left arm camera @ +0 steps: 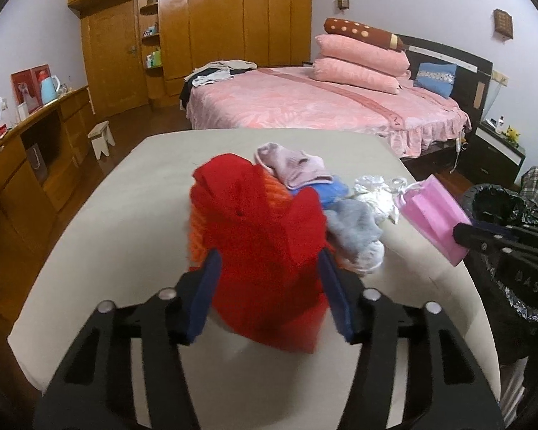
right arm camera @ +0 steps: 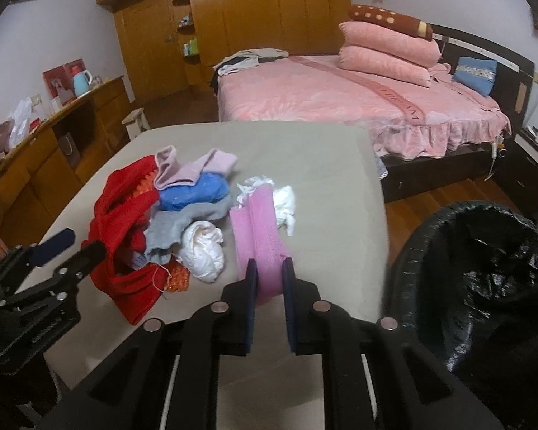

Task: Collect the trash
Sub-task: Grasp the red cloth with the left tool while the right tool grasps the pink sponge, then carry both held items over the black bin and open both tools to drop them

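A pile of cloth and trash lies on a beige table (right arm camera: 322, 165). My right gripper (right arm camera: 270, 268) is shut on a pink mask-like piece (right arm camera: 256, 229) and holds it above the table; it also shows in the left wrist view (left arm camera: 430, 211). My left gripper (left arm camera: 267, 268) is open, its fingers on either side of a red cloth (left arm camera: 265, 243), also seen in the right wrist view (right arm camera: 122, 215). White crumpled tissues (right arm camera: 202, 251) and more paper (right arm camera: 283, 200) lie in the pile. A bin with a black bag (right arm camera: 484, 268) stands right of the table.
The pile also holds a pink sock (right arm camera: 193, 168), a blue bag (right arm camera: 193, 193) and a grey cloth (right arm camera: 183, 225). A pink bed (right arm camera: 340, 100) stands behind the table, a wooden wardrobe (right arm camera: 251, 10) at the back, a wooden sideboard (right arm camera: 53, 150) on the left.
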Tool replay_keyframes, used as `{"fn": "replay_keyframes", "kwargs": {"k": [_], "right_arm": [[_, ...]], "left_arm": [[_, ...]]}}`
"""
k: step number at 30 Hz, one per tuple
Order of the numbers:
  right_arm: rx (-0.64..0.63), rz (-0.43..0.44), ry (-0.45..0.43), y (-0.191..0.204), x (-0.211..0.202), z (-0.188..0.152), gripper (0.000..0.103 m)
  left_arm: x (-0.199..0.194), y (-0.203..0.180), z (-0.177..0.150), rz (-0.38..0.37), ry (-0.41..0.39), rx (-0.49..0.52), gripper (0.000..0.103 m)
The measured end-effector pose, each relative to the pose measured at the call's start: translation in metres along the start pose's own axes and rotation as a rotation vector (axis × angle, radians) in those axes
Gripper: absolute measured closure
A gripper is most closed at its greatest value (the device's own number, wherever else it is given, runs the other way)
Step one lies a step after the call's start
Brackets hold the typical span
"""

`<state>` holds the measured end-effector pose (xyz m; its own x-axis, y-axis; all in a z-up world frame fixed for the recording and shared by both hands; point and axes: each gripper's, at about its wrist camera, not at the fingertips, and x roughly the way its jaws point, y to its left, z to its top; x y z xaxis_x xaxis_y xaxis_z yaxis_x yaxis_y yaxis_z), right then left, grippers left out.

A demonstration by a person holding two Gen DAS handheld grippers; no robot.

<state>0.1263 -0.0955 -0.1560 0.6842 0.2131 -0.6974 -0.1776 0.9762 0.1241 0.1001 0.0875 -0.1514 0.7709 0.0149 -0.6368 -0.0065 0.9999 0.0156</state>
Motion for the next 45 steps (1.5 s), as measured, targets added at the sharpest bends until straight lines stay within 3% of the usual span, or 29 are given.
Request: {"fn": "replay_keyframes", "kwargs": {"k": [4,7,8,21,28,33,45], "right_arm": [[0.017,-0.001,0.005,-0.007,-0.001,0.0,0.089],[0.014,0.0,0.011,-0.008,0.001,-0.002,0.089],[0.012,-0.001,0.012,-0.007,0.002,-0.002,0.089],[0.0,0.018,-0.009,-0.001,-0.015,0.0,0.089],[0.008,0.024,0.012,-0.001,-0.018,-0.005,0.089],[0.016,0.026,0.0,-0.003,-0.029,-0.006,0.089],[0.076,-0.036,-0.085,-0.034,-0.083,0.008,0.089]], "left_arm": [[0.011,-0.006,0.0,0.01,0.026,0.008,0.073],[0.021,-0.007,-0.001,0.01,0.047,0.007,0.096],[0.022,-0.005,-0.001,0.01,0.051,-0.001,0.098],[-0.033,0.01,0.02,-0.019,-0.044,-0.034,0.099],[-0.022,0.009,0.009,-0.048,0.028,-0.046,0.099],[-0.048,0.005,0.014,-0.046,-0.05,-0.033,0.099],[-0.082,-0.052,0.038,-0.225,-0.096,0.015,0.1]]}}
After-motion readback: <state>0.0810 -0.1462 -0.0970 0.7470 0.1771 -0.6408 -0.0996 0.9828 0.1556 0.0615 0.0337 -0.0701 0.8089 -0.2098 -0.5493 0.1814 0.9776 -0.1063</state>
